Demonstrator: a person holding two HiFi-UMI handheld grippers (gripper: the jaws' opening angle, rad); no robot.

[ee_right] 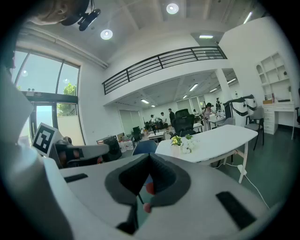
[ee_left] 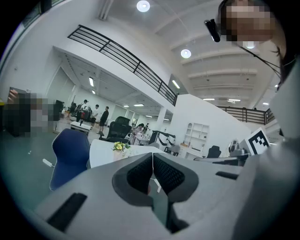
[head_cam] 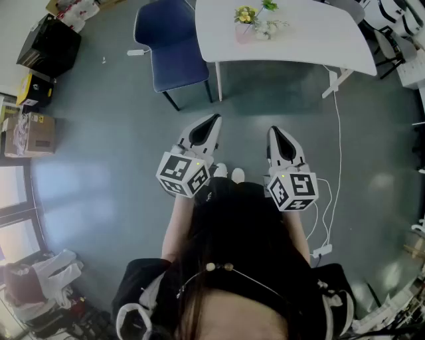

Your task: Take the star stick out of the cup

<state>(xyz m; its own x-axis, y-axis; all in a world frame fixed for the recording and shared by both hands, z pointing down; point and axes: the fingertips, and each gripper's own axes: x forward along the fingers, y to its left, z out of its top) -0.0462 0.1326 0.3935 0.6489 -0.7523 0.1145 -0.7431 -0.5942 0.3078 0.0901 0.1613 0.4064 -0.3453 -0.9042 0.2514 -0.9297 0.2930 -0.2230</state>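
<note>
Both claws pinched shut, empty: left claw & right claw, well apart from desk. Cup w/ flowers on desk; star stick not distinguishable. Approach, open one claw, descend from above.

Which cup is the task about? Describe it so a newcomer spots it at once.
Ahead of the person stands a white table with a blue chair beside it. Near the table's chair-side end sits a small pinkish cup holding yellow and white flowers. It is the only thing visible on the tabletop.
</note>
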